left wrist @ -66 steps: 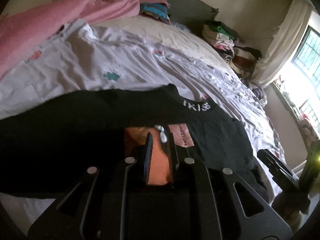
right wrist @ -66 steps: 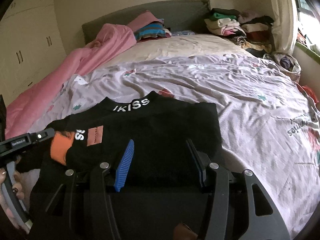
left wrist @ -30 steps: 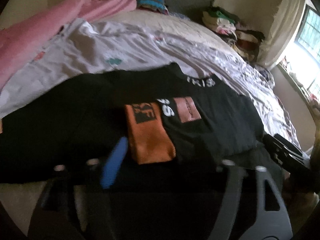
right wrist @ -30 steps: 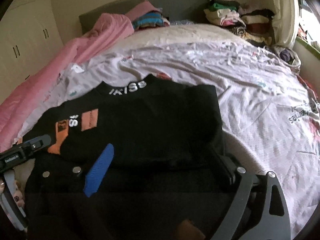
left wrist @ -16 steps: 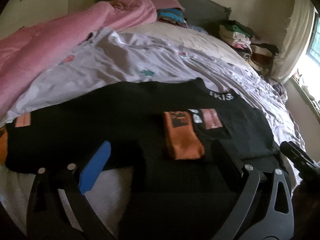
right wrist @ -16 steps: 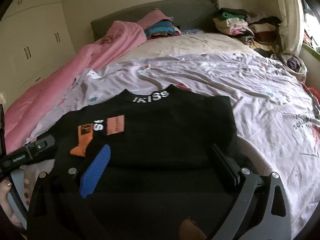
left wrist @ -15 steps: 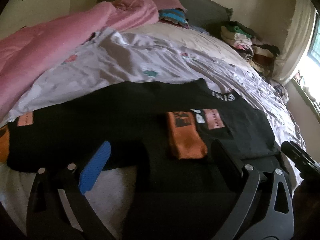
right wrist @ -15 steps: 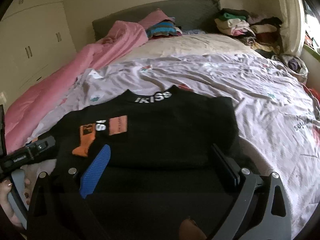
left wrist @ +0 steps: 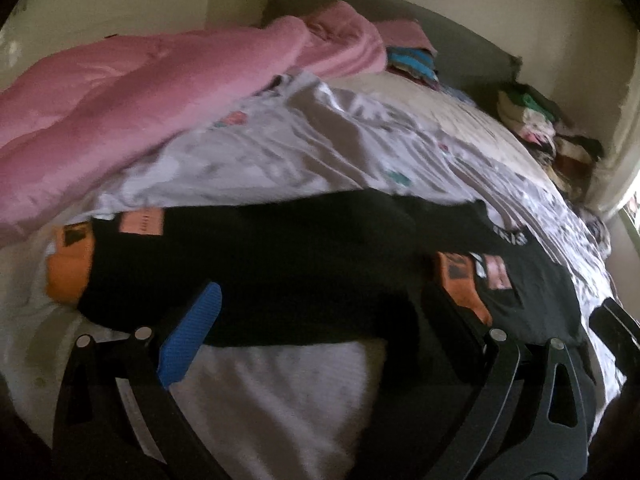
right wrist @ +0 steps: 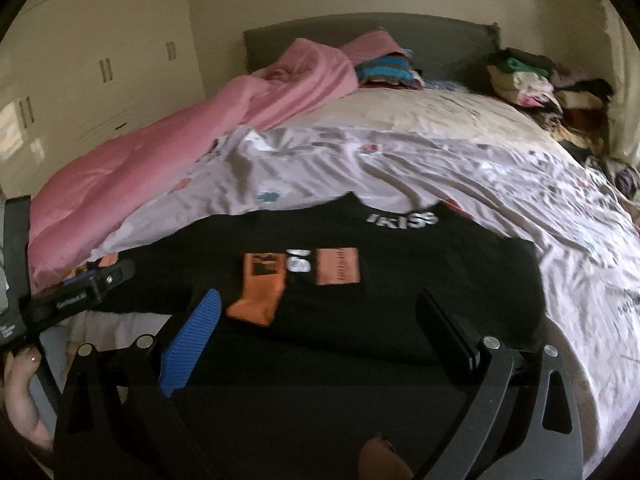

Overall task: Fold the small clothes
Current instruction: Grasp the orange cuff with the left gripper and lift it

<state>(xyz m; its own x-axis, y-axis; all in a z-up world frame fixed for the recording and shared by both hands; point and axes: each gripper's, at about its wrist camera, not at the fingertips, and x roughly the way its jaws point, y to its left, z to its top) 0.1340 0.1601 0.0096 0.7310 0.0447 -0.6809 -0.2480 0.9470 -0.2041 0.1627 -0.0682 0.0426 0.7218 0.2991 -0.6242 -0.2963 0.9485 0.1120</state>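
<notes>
A black top [right wrist: 400, 280] is laid flat on the near part of the bed, its collar with white lettering [right wrist: 402, 219] turned toward twelve o'clock. One sleeve is folded across the chest, so that its orange cuff [right wrist: 258, 290] is seen at about nine o'clock of the body's centre, beside an orange patch [right wrist: 337, 266]. In the left wrist view the other sleeve [left wrist: 240, 260] is stretched out toward nine o'clock, ending in a second orange cuff [left wrist: 68, 272].

The left gripper [left wrist: 320, 320] is held over this outstretched sleeve with its fingers spread wide, nothing pinched between them. The right gripper [right wrist: 320, 328] is held at the garment's six o'clock edge, its fingers likewise spread apart and gripping nothing.

The garment is surrounded by a wrinkled patterned sheet [right wrist: 460, 172]. A pink blanket [right wrist: 192, 152] is heaped at ten o'clock, and piled clothes [right wrist: 532, 80] are seen at two o'clock by the headboard [right wrist: 420, 36].
</notes>
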